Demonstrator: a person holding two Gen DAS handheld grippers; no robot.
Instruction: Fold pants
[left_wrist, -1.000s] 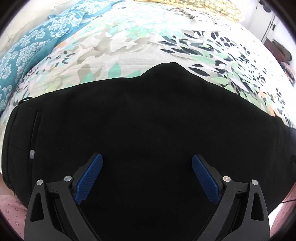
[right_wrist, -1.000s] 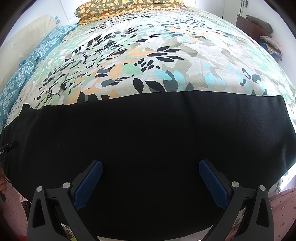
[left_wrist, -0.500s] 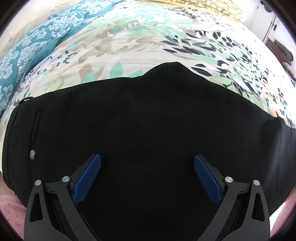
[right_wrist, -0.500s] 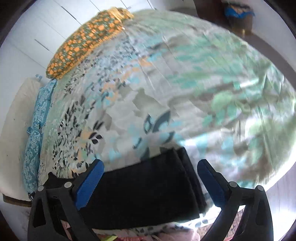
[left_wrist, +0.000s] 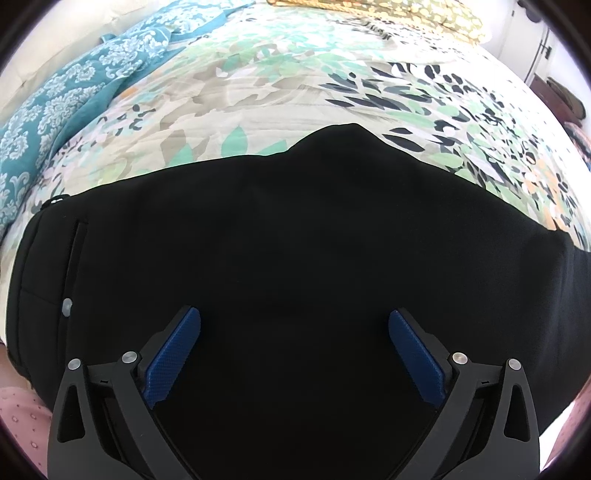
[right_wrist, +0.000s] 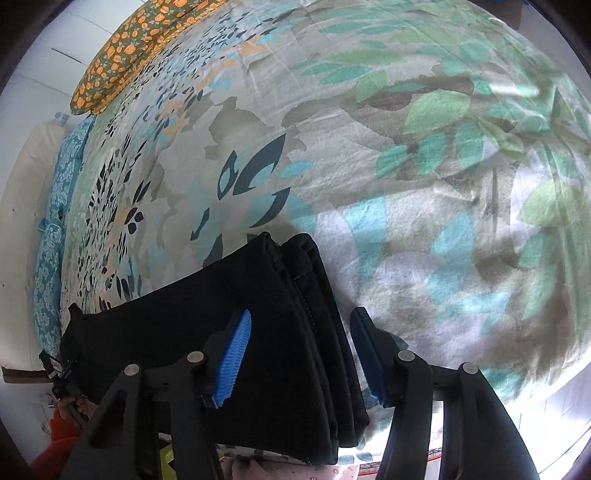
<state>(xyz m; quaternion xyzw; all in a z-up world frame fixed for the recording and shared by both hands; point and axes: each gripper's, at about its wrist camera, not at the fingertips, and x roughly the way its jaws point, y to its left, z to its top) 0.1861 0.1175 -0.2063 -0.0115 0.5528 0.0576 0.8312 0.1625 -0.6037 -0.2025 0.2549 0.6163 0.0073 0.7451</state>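
Right tool (right_wrist: 301, 356) newly astride pants (right_wrist: 221, 354) hem.

Each hand-held gripper (left_wrist: 294, 345) (right_wrist: 300, 352) has black frames, silver screws and ribbed blue pads (left_wrist: 171, 360).

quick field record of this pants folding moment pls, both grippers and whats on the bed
garment: black pants, spread flat on the floral bedspread
left gripper: open, over the waist end, holding nothing
right gripper: open, fingers straddling the stacked leg hems, not closed on them
pants detail: pocket with grey button at left
also on bed: teal patterned blanket, orange floral pillow
fold progress: cannot tell
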